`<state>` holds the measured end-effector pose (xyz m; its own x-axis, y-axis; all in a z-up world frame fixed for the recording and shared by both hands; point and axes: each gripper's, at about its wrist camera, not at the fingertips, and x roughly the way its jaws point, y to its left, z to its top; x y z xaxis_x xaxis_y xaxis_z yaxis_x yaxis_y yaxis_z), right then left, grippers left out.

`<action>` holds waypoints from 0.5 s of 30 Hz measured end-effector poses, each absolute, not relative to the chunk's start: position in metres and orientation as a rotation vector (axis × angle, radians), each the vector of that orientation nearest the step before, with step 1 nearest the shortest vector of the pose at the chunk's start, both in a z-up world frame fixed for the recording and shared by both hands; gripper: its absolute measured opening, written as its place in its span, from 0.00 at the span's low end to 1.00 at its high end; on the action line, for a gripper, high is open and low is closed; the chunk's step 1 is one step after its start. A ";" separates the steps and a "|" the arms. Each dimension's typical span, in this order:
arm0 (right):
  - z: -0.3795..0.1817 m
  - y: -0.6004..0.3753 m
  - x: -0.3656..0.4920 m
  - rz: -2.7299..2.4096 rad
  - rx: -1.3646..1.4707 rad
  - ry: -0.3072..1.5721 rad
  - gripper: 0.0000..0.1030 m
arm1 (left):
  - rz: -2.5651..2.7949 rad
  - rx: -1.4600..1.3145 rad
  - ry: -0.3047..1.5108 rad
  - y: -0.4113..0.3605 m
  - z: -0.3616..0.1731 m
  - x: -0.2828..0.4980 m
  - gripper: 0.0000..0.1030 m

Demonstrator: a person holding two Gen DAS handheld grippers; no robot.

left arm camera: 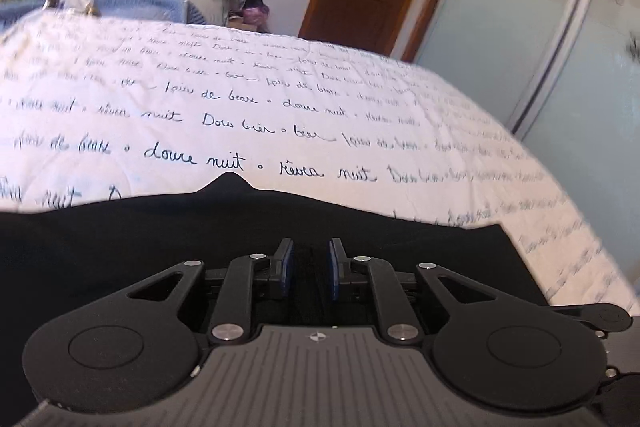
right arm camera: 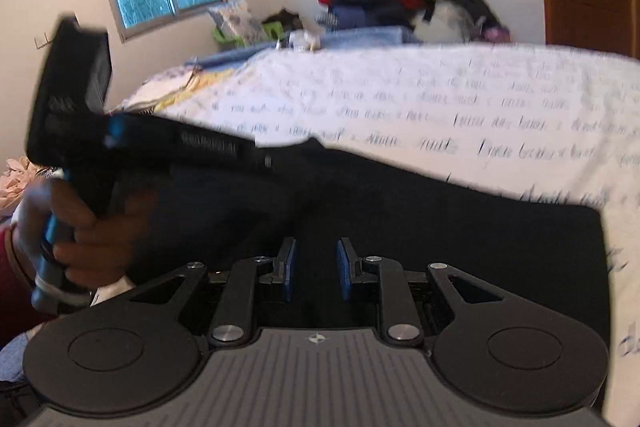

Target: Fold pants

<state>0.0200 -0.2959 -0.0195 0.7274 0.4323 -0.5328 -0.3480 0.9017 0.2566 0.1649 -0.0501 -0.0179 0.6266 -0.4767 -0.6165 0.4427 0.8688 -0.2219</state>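
The white quilted bedspread [left arm camera: 280, 99], printed with looping black script, filled your view, and the pants [left arm camera: 140, 235], a flat, matte black slab of cloth with a squared corner at 3 o'clock, lay across its near edge. Your left gripper [left arm camera: 311, 261] and right gripper [right arm camera: 316, 263] each hung over that cloth, blue-padded jaws slightly spread, pinching nothing.

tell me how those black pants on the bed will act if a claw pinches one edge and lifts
The black pants lie flat on the printed bedspread, so they are probably floppy and would drape from the pinch. A small bump along their far edge suggests thin, easily bunched cloth. They would likely drag rather than slide cleanly.
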 end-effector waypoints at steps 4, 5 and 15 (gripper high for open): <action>-0.031 -0.279 0.019 0.416 0.058 0.680 0.21 | -0.477 0.150 0.751 -0.071 -0.031 0.159 0.19; -0.030 -0.277 0.019 0.417 0.060 0.674 0.21 | -0.460 0.180 0.734 -0.072 -0.033 0.156 0.20; -0.027 -0.268 0.024 0.415 0.030 0.676 0.21 | -0.356 0.117 0.721 -0.046 -0.034 0.147 0.35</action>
